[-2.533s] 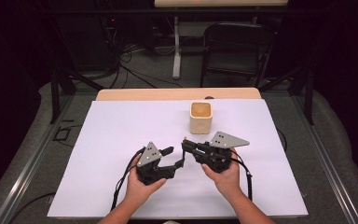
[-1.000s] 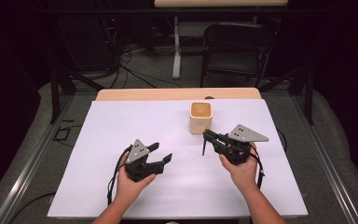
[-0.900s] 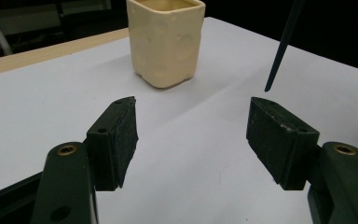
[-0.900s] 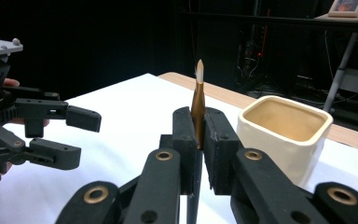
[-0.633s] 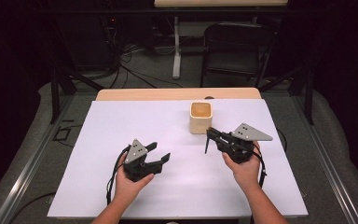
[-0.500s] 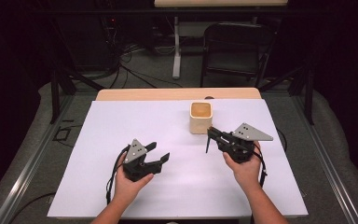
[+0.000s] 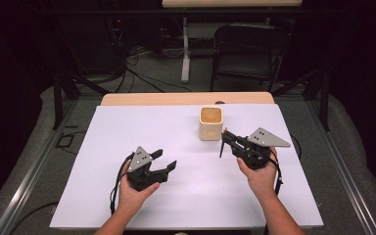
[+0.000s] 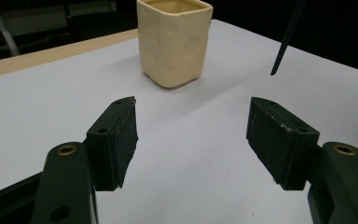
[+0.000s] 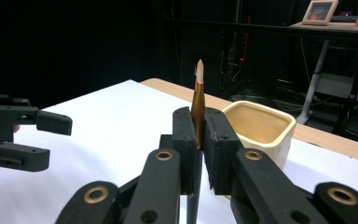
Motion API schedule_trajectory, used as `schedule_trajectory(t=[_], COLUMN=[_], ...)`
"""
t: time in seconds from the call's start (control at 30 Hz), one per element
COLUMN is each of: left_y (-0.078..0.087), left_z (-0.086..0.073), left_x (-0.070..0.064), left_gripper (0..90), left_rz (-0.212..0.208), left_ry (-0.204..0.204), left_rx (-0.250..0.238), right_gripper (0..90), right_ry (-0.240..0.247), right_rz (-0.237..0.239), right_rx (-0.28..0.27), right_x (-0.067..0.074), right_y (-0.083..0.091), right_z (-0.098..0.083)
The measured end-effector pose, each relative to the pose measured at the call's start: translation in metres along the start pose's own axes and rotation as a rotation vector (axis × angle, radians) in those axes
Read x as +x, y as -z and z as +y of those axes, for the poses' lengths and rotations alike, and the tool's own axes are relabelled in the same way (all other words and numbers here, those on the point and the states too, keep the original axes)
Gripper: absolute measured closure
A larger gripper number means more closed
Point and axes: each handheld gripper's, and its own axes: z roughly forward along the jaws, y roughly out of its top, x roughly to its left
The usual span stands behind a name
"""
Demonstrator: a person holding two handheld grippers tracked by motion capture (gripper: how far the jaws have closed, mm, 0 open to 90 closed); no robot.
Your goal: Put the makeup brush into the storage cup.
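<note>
"So what's different on your left side?"

"My left black two-jaw gripper (image 7: 165, 159) has pulled back from the middle of the white-covered table (image 7: 127, 127), where both tools were nose to nose a couple of seconds ago. For the last second it has sat still. Its jaws are spread wide with nothing between them, which is plain in the left gripper view (image 8: 191, 135). To me that says its share of the hand-over is done."

"And the middle?"

"The cream square ceramic cup (image 7: 210, 123) hasn't budged. It stands upright near the far edge of the sheet, and its mouth looks empty from the right gripper view (image 9: 261, 128)."

"Then the right?"

"That's where the thin paintbrush with the dark handle, gold ferrule and white tip (image 9: 198, 107) now lives. My right black two-jaw gripper (image 9: 199, 135) is clamped tight on it, pads pinching just below the ferrule, bristles up and handle hanging down clear of the table. The hand has carried it away from the centre to just beside the cup, on the cup's right (image 7: 222, 147)."

"So what's left?"

"I'd judge only the drop: lift the brush over the rim, line the handle up with the opening, lower it in and let go. Holding it crosswise means I'll have to watch the handle doesn't clip the cup wall"
</note>
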Motion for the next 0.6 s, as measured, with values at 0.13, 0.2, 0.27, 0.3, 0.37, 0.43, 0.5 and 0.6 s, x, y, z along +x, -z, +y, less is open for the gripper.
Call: schedule_trajectory(t=[0.13,0.2,0.27,0.3,0.37,0.43,0.5,0.6], left_y=[0.000,0.000,0.001,0.001,0.001,0.001,0.001,0.001], left_z=[0.000,0.000,0.000,0.000,0.000,0.000,0.000,0.000], left_x=[0.000,0.000,0.001,0.001,0.002,0.002,0.002,0.003], left_gripper=[33.6,33.7,33.7,33.7,33.7,33.7,33.7,33.7], left_rz=[0.001,0.000,0.000,0.002,0.001,0.000,-0.001,0.000], left_ry=[-0.001,-0.002,0.001,0.003,0.006,0.010,0.012,0.012], left_rx=[0.004,0.000,-0.001,-0.003,-0.004,-0.006,-0.007,-0.005], right_gripper=[83.8,83.8,83.8,83.8,83.8,83.8,83.8,83.8], right_ry=[-0.006,-0.005,-0.005,0.001,0.012,0.023,0.030,0.035], right_rz=[0.000,-0.003,-0.004,-0.007,-0.014,-0.017,-0.020,-0.027], right_rx=[-0.017,-0.022,-0.016,-0.016,-0.013,-0.008,-0.010,-0.008], right_x=[-0.003,-0.004,-0.007,-0.008,-0.010,-0.010,-0.011,-0.014], right_y=[0.003,0.004,0.004,0.004,0.004,0.004,0.004,0.003], right_z=[0.007,0.011,0.014,0.016,0.023,0.026,0.030,0.037])
